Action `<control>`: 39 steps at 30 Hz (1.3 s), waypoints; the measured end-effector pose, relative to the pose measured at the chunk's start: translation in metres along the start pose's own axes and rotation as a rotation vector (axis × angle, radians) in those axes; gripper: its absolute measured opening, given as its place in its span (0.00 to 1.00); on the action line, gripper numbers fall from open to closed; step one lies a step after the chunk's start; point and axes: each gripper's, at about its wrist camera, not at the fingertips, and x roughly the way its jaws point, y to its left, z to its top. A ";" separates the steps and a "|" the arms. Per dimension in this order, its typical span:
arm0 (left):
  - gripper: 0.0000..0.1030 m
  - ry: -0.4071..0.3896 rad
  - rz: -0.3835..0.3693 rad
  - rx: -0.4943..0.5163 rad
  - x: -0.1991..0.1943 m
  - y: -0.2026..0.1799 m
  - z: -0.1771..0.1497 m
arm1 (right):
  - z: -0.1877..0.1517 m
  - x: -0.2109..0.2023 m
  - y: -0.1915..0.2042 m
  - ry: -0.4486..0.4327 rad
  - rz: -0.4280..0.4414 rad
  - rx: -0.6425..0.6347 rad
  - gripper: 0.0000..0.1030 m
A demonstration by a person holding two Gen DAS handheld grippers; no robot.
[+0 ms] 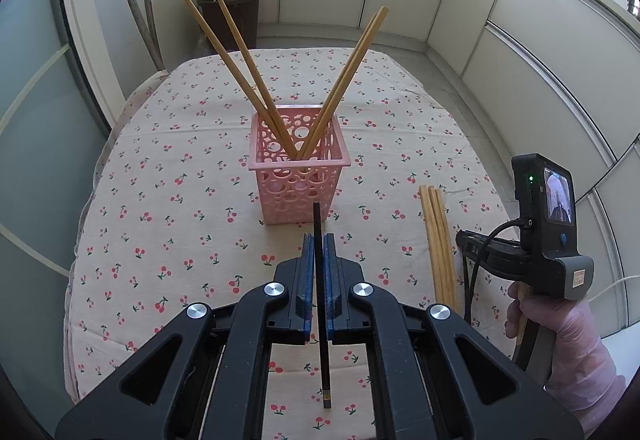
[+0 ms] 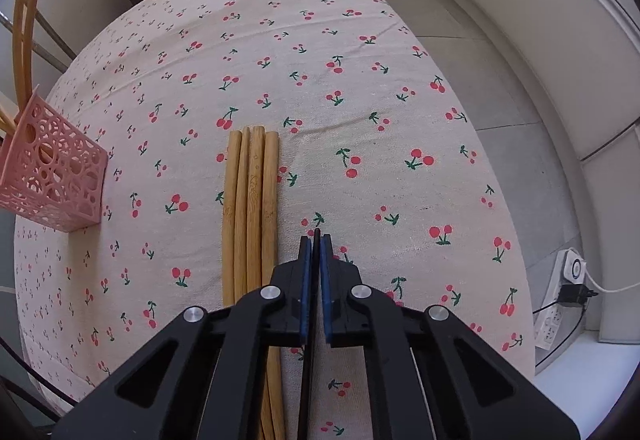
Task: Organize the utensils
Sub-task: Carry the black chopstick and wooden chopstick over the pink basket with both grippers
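Meanwhile, both grippers clamp a dark chopstick each above a cherry-print tablecloth [image 1: 180,199]. The left gripper [image 1: 319,240] has its blue pads narrowed onto a black chopstick [image 1: 321,304], whose tip points at the near wall of the pink basket [image 1: 298,175] at the table's centre. The right gripper [image 2: 316,242] pinches another thin dark chopstick [image 2: 307,380], seen almost edge-on, over the table's right side.

The risk looks plain: the left stick's tip sits low, level with the basket's near wall, so a forward push would probably strike the light plastic and shove or tip it; a slim, smooth stick could also swivel between the pads.

Four bamboo chopsticks [image 1: 256,79] already stand in the basket, fanned into a V. Four more bamboo sticks [image 2: 250,215], round and pale with faint grain, lie side by side and touching on the cloth, right of the basket. The basket is square, rigid, pierced with circles; the cloth is coarse-woven
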 end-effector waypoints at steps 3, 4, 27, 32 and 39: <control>0.04 -0.011 0.002 0.010 -0.003 -0.002 -0.001 | -0.002 -0.007 -0.003 -0.027 -0.002 0.011 0.04; 0.04 -0.013 0.001 0.011 -0.004 -0.003 -0.001 | -0.003 -0.013 -0.004 -0.041 0.006 0.013 0.04; 0.06 0.122 -0.105 -0.070 0.016 0.019 -0.003 | -0.049 -0.235 0.002 -0.503 0.257 -0.094 0.04; 0.31 0.222 -0.007 -0.105 0.084 0.020 -0.005 | -0.044 -0.238 -0.007 -0.512 0.316 -0.061 0.04; 0.32 0.257 0.098 -0.087 0.125 0.002 -0.015 | -0.040 -0.235 -0.021 -0.499 0.344 -0.035 0.04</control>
